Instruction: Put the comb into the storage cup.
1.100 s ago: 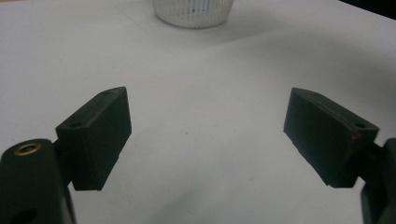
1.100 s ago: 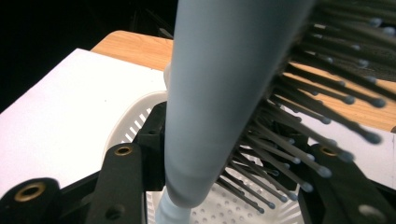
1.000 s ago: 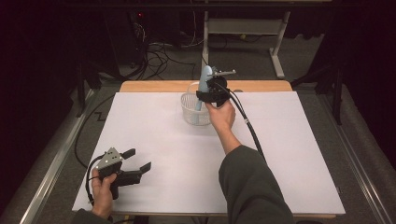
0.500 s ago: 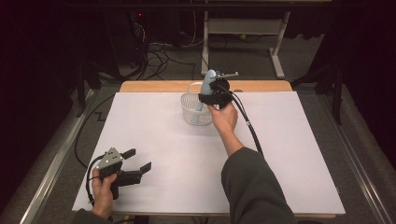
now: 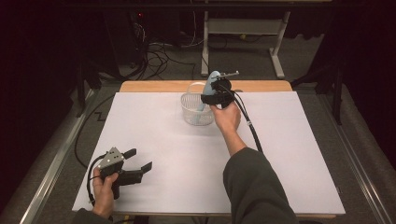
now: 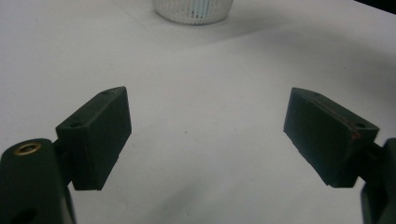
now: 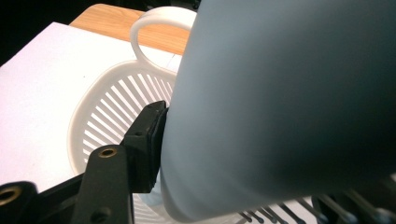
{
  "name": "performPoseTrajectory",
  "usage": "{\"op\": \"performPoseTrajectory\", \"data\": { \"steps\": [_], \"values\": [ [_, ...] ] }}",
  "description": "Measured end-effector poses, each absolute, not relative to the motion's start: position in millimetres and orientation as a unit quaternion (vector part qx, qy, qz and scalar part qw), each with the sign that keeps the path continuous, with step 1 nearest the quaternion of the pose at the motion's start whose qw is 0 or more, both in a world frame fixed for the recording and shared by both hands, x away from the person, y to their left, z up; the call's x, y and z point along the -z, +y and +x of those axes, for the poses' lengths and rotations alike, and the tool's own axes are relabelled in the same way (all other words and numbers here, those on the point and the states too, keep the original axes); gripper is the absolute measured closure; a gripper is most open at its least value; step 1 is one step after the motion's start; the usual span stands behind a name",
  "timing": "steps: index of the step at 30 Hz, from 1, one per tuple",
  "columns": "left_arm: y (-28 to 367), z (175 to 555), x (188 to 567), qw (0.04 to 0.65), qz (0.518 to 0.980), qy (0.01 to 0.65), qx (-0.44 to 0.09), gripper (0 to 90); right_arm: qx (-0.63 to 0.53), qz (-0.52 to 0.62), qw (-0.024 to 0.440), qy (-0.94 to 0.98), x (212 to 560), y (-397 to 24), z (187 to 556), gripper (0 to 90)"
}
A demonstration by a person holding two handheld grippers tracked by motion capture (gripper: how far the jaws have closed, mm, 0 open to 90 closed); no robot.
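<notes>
A white slatted basket (image 5: 194, 116) with a handle stands at the far middle of the white sheet (image 5: 289, 154). A pale blue rounded object (image 5: 213, 78) leans up out of it, lower end inside. My right gripper (image 5: 209, 97) is around that object above the basket's right rim. Its jaws have just been opening. In the right gripper view one pad (image 7: 148, 140) still lies against the blue object (image 7: 280, 102) over the basket (image 7: 107, 112); the other jaw is hidden. My left gripper (image 5: 140, 158) rests low at the near left, open and empty (image 6: 208, 126).
A bare wooden strip (image 5: 154, 86) of table runs behind the sheet. The right gripper's cable (image 5: 250, 126) trails back along the forearm. Thin metal wires (image 7: 275, 215) show under the blue object. Dark floor and cables surround the table.
Both hands have stayed in place. The blue object still leans out of the basket in the right gripper, with no visible shift.
</notes>
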State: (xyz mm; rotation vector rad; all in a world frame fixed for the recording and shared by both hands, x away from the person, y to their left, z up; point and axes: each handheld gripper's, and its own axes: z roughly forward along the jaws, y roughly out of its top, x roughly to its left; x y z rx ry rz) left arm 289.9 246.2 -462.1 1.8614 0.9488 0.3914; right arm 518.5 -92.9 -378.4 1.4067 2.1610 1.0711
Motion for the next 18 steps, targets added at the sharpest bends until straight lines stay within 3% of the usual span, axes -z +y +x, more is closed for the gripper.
{"op": "performPoseTrajectory", "data": {
  "steps": [18],
  "values": [
    [247.2,289.8,461.9,0.489,0.764,0.389,-0.162,16.2,-0.367,0.486,0.166,0.776,378.3,-97.3,519.4,37.4]
  ]
}}
